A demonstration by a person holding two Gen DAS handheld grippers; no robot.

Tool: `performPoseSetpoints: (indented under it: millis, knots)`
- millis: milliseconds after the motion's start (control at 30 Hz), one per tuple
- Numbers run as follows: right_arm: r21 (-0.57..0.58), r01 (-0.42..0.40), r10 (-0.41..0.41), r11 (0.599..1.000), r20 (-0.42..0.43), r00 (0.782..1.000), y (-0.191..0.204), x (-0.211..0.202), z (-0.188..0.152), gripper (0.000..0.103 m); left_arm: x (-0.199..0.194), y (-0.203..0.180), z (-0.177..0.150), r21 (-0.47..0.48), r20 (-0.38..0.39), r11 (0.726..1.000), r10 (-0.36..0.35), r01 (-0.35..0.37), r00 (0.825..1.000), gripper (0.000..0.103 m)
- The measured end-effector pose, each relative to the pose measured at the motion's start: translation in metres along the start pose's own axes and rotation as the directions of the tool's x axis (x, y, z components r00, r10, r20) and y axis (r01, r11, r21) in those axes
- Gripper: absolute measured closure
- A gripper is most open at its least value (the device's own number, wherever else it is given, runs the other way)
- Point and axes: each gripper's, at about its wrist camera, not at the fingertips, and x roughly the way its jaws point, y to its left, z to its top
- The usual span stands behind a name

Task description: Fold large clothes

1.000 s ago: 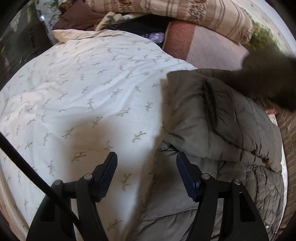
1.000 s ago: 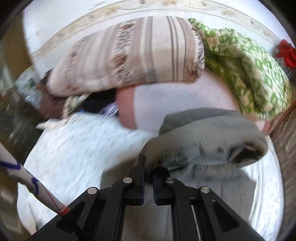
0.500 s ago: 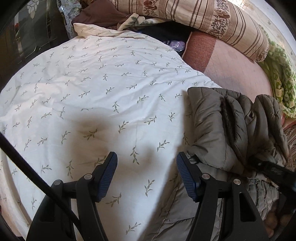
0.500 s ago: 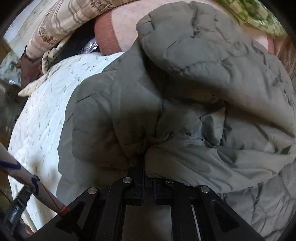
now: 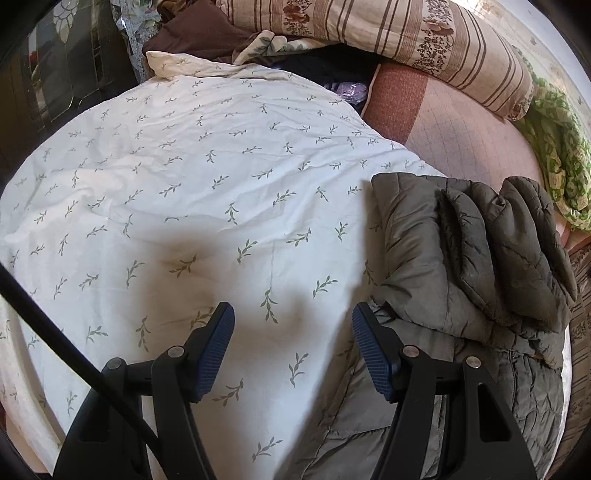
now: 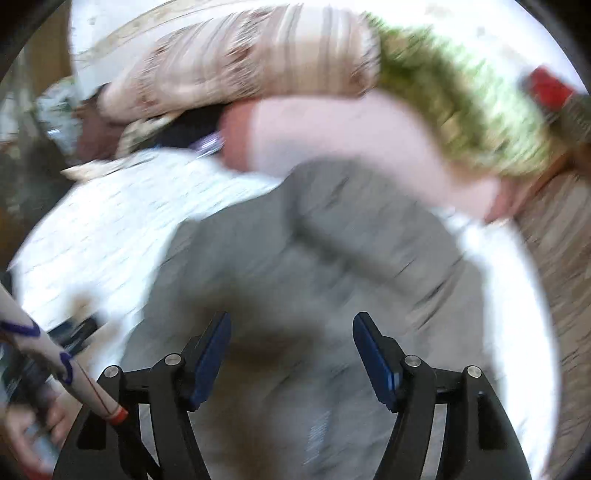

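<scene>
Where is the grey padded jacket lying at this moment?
In the left wrist view the grey padded jacket lies on the right part of the white leaf-print sheet, below the pink mattress cover and left of the green patterned blanket.

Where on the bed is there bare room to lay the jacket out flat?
The leaf-print sheet lies bare from the grey jacket leftward to the bed's dark edge. The pink mattress patch behind the jacket is free too. The head is crowded: striped quilt, brown cloth.
</scene>
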Motion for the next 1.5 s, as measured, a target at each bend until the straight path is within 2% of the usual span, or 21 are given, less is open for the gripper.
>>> performPoseSetpoints:
  millis: [67,133,200,267,333,433,467,567,667,767,867,1000,1067,1100,1200,1267,1367,1433,1500]
  knots:
    - [0.001,0.119,-0.119,0.993,0.022,0.993,-0.011,0.025,0.021,0.03,0.001,-0.001,-0.001,0.006,-0.003,1.0,0.005,-0.005,1.0,0.038]
    - [0.018,0.199,-0.198,0.98,-0.019,0.98,-0.019,0.061,0.034,0.03,0.002,-0.002,-0.001,0.011,-0.003,1.0,0.008,-0.008,1.0,0.038]
    - [0.076,0.175,-0.165,0.982,-0.116,0.979,-0.032,0.095,0.029,0.03,0.002,-0.003,-0.001,0.016,-0.006,1.0,0.005,-0.005,1.0,0.038]
    - [0.16,0.076,-0.034,0.984,-0.247,0.968,-0.038,0.124,0.004,0.031,0.002,-0.006,0.0,0.02,-0.009,1.0,-0.005,0.006,1.0,0.038]
    - [0.151,0.029,0.016,0.988,-0.286,0.958,-0.027,0.132,-0.028,0.031,0.001,-0.01,0.0,0.035,-0.006,0.999,-0.013,0.013,1.0,0.038]
    - [0.004,0.045,-0.042,0.999,-0.238,0.97,-0.003,0.122,-0.051,0.031,0.002,-0.02,-0.003,0.069,-0.003,0.998,-0.005,0.005,1.0,0.038]
    - [-0.008,0.044,-0.045,0.999,-0.234,0.971,-0.002,0.12,-0.051,0.031,0.003,-0.022,-0.005,0.08,-0.009,0.997,0.0,0.001,1.0,0.037]
    - [0.015,0.033,-0.029,0.999,-0.228,0.973,-0.011,0.111,-0.037,0.031,0.005,-0.022,-0.008,0.087,-0.019,0.996,0.007,-0.006,1.0,0.037]
    - [0.09,0.03,-0.02,0.996,-0.116,0.993,-0.022,0.079,-0.021,0.031,0.003,-0.019,-0.007,0.075,-0.006,0.997,0.013,-0.012,1.0,0.037]
    - [0.12,0.024,-0.021,0.992,-0.032,0.999,-0.021,0.058,-0.003,0.031,0.005,-0.018,-0.005,0.07,-0.007,0.997,0.021,-0.021,1.0,0.037]
    - [0.091,0.016,-0.011,0.996,-0.058,0.998,-0.003,0.075,0.006,0.03,0.009,-0.016,-0.006,0.069,-0.024,0.997,0.027,-0.025,0.999,0.037]
    - [0.06,0.031,-0.017,0.998,-0.22,0.975,0.03,0.137,-0.009,0.027,0.011,-0.015,-0.002,0.075,-0.015,0.997,0.012,-0.011,1.0,0.037]
    - [0.041,0.058,-0.049,0.997,-0.207,0.977,0.036,0.14,-0.011,0.025,0.014,-0.014,0.003,0.07,-0.018,0.997,-0.018,0.02,1.0,0.037]
    - [0.044,0.035,-0.026,0.998,-0.2,0.979,0.032,0.134,-0.008,0.025,0.016,-0.013,0.006,0.057,-0.026,0.997,-0.046,0.047,0.999,0.037]
    - [0.071,-0.068,0.08,0.995,-0.176,0.981,0.008,0.108,-0.005,0.025,0.026,-0.012,0.013,0.009,-0.057,0.991,-0.131,0.132,0.99,0.035]
    - [0.094,-0.054,0.065,0.994,-0.126,0.99,-0.028,0.081,-0.005,0.024,0.032,-0.013,0.015,-0.012,-0.068,0.986,-0.169,0.168,0.983,0.035]
    - [0.166,-0.024,0.039,0.986,-0.089,0.995,-0.088,0.056,-0.01,0.016,0.033,-0.02,0.014,0.003,-0.064,0.983,-0.184,0.185,0.981,0.033]
    - [0.21,0.006,0.013,0.978,-0.091,0.996,-0.131,0.05,-0.018,0.012,0.033,-0.025,0.013,0.015,-0.068,0.975,-0.219,0.221,0.973,0.031]
    - [0.26,0.037,-0.007,0.965,-0.116,0.993,-0.175,0.055,-0.028,0.008,0.035,-0.026,0.012,-0.005,-0.088,0.96,-0.278,0.279,0.957,0.03]
